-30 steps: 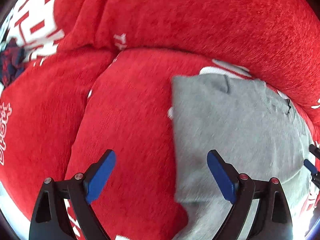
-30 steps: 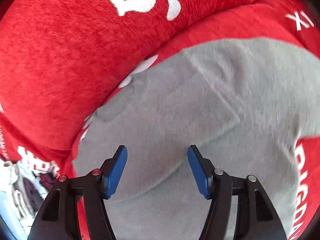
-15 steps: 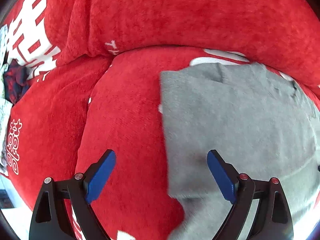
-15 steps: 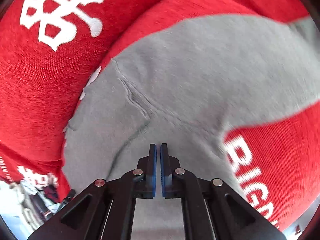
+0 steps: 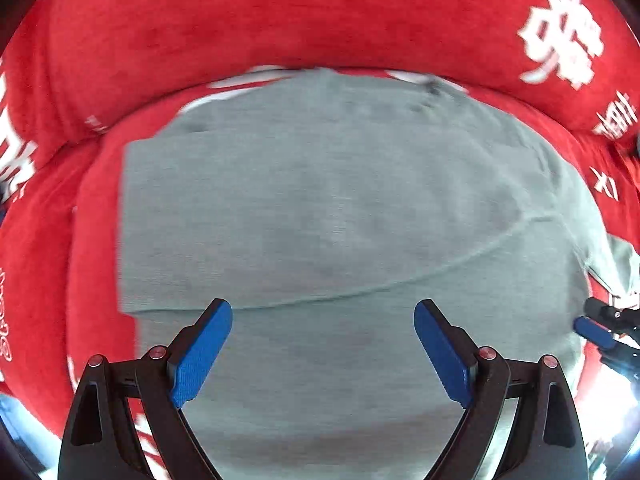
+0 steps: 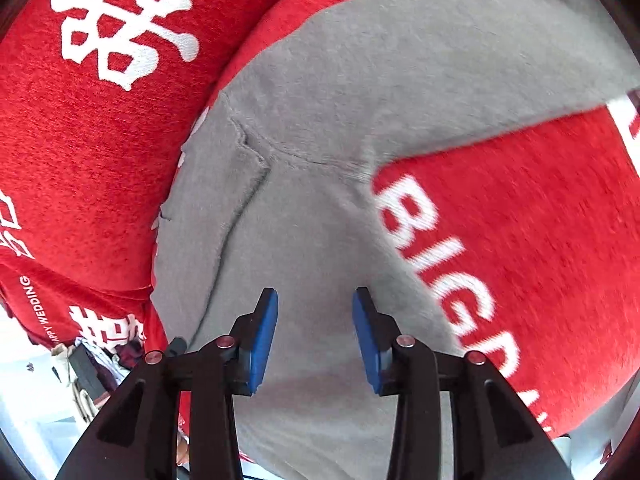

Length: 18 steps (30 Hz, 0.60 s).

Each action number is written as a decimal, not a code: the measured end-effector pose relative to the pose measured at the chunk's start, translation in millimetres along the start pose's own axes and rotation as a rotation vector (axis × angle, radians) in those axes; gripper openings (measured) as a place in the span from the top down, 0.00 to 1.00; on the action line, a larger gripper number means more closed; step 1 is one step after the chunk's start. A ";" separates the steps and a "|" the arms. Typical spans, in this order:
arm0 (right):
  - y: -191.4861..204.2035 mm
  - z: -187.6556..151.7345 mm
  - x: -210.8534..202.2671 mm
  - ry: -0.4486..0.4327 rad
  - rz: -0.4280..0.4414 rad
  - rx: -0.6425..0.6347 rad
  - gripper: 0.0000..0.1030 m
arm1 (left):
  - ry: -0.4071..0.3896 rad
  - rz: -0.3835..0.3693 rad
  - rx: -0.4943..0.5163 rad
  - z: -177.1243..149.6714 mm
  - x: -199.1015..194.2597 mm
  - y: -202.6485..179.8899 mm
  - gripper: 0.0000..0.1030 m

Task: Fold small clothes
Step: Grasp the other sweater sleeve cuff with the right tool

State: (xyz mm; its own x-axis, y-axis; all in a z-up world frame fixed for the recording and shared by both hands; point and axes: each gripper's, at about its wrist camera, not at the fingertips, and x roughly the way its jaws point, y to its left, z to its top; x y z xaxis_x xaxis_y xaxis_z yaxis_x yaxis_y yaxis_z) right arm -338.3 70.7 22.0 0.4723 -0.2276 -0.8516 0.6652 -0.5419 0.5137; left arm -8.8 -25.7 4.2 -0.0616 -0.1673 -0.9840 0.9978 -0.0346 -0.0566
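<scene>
A grey knit garment [image 5: 328, 208] lies spread on a red sofa seat, with one part folded over, its fold edge running across the middle. My left gripper [image 5: 323, 348] is open wide and empty, hovering over the garment's near part. The right gripper [image 5: 596, 330] shows at the right edge of this view, by the garment's sleeve. In the right wrist view the garment [image 6: 320, 140] fills the middle, a sleeve running toward me. My right gripper [image 6: 315, 334] is open and empty, its blue pads [image 6: 262, 340] on either side of the sleeve.
The red sofa backrest [image 5: 280, 20] with white characters rises behind the garment. The red seat cushion with white letters [image 6: 520, 220] lies right of the sleeve. Other clothes and clutter [image 6: 88, 360] lie at the lower left beyond the sofa.
My left gripper has swung right and now sits over the garment, still open. My right gripper shut half a second ago and has opened again.
</scene>
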 end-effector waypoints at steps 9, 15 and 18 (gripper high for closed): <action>-53.0 9.3 -38.1 -0.082 0.007 0.072 0.59 | 0.034 -0.047 0.077 -2.5 4.5 -72.9 0.09; -113.8 29.6 -78.6 -0.232 0.028 0.230 0.59 | 0.050 -0.073 0.117 -4.7 6.5 -113.7 0.09; -141.1 38.9 -93.1 -0.291 0.049 0.311 0.59 | 0.058 -0.082 0.141 -4.9 8.8 -130.1 0.09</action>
State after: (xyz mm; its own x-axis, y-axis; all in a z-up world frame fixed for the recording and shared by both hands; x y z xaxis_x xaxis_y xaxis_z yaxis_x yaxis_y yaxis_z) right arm -498.7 136.8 24.8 0.2861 -0.4540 -0.8438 0.4192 -0.7326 0.5363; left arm -139.0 -17.8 2.2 -0.1370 -0.1018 -0.9853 0.9759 -0.1843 -0.1167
